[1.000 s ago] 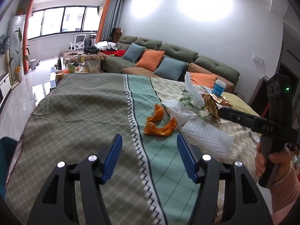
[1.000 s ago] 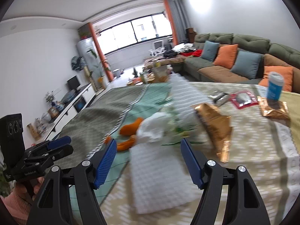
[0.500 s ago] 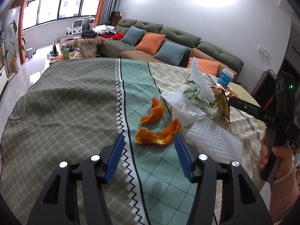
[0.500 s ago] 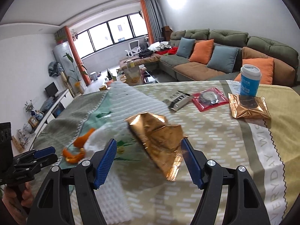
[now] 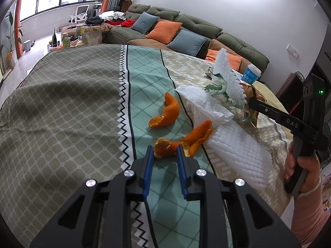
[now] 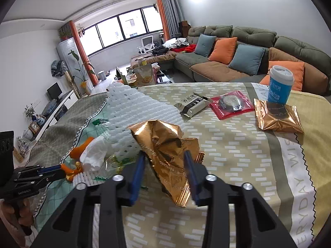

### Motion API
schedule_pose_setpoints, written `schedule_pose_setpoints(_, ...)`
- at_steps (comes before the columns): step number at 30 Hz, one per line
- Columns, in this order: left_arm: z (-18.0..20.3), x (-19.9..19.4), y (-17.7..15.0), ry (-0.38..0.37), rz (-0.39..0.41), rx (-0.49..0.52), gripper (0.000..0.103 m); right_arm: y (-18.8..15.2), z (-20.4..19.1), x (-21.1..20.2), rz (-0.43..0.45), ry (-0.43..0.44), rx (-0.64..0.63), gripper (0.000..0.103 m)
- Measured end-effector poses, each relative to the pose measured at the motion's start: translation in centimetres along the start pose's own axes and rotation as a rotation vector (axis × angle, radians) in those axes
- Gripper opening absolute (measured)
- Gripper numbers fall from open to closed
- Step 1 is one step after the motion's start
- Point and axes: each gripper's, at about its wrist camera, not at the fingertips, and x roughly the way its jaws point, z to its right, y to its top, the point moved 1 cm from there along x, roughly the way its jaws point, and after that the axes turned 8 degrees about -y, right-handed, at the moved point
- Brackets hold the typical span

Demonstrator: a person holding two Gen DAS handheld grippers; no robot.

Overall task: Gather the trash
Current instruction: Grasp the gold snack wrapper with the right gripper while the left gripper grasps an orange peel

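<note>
Your left gripper [image 5: 164, 152] has its jaws partly open, straddling one end of the near orange peel [image 5: 182, 141] on the tablecloth [image 5: 62, 103], gripping nothing; close off-centre and the curl may squirt free. Your right gripper [image 6: 164, 161] brackets the crumpled gold wrapper [image 6: 165, 144], still slack; slick foil could slip out.

I read "DAS" in white on the black body of the right gripper [image 5: 293, 125]. The tablecloth [image 6: 298, 165] carries large letters along its white band, "ERYDAY WIS" as far as I see. Print on the blue paper cup [image 6: 279, 86] and gold wrapper [image 6: 165, 150] is too small for me
</note>
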Motion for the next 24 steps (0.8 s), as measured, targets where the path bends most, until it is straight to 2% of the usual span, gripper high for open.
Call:
schedule_pose_setpoints(4,0.5,0.0,0.0,-0.010,0.003,0.007,0.010,0.0,0.0,-0.7,0.013,0.006,-0.008,0.019)
schedule_pose_setpoints(7,0.7,-0.2,-0.2,-0.021,0.011,0.007,0.008,0.0,0.1,-1.4,0.030,0.006,-0.004,0.009)
schedule_pose_setpoints(14,0.9,-1.2,-0.5,-0.037,0.039,0.014,0.008,0.1,0.5,-3.4,0.075,0.000,0.011,0.006)
schedule_pose_setpoints(16,0.6,-1.2,-0.5,-0.035,0.035,0.004,0.028,0.2,0.5,-4.1,0.091,0.006,0.014,0.006)
schedule_pose_setpoints(17,0.5,-1.2,-0.4,-0.026,0.034,-0.002,0.052,0.2,0.6,-4.4,0.097,0.010,0.015,0.006)
schedule_pose_setpoints(18,0.5,-1.2,-0.3,-0.017,0.039,0.006,0.056,0.2,0.6,-4.9,0.106,0.017,0.016,0.006)
schedule_pose_setpoints(22,0.9,-0.2,0.4,-0.010,0.008,0.037,0.056,0.3,0.3,-6.1,0.130,0.040,0.015,0.006)
schedule_pose_setpoints(24,1.1,0.6,0.6,-0.009,-0.019,0.047,0.047,0.3,0.1,-6.6,0.141,0.059,0.013,0.006)
